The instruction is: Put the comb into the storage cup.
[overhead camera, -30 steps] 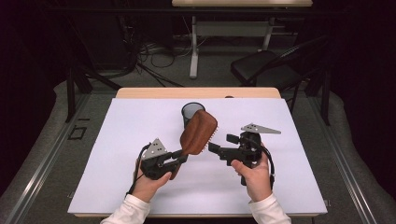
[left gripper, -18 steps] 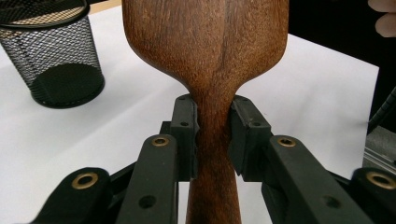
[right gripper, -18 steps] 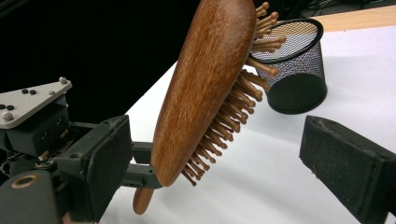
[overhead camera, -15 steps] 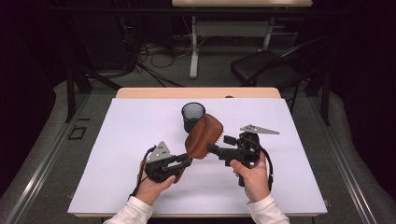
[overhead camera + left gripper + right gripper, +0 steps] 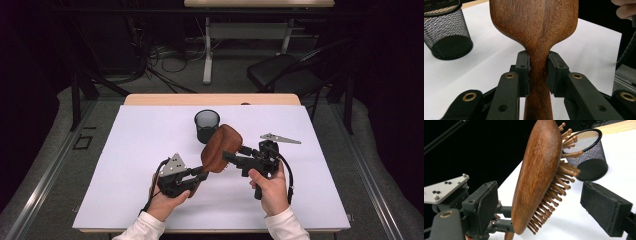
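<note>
Your left tongs (image 5: 537, 72) clamp the wooden hairbrush (image 5: 220, 147) handle; your right tongs (image 5: 534, 207), open, have just been closing around its head. The mesh cup (image 5: 207, 125) stands empty.

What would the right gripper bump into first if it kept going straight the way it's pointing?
Probably the wooden hairbrush. Its head stands between the right gripper's open fingers, which have just been closing and aren't pressing it. The left gripper grips its handle. The mesh cup sits farther back.

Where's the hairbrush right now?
In the high view the hairbrush is mid-table, just in front of the mesh cup, its handle clamped in the left tongs, its head between the closing right tongs.
</note>
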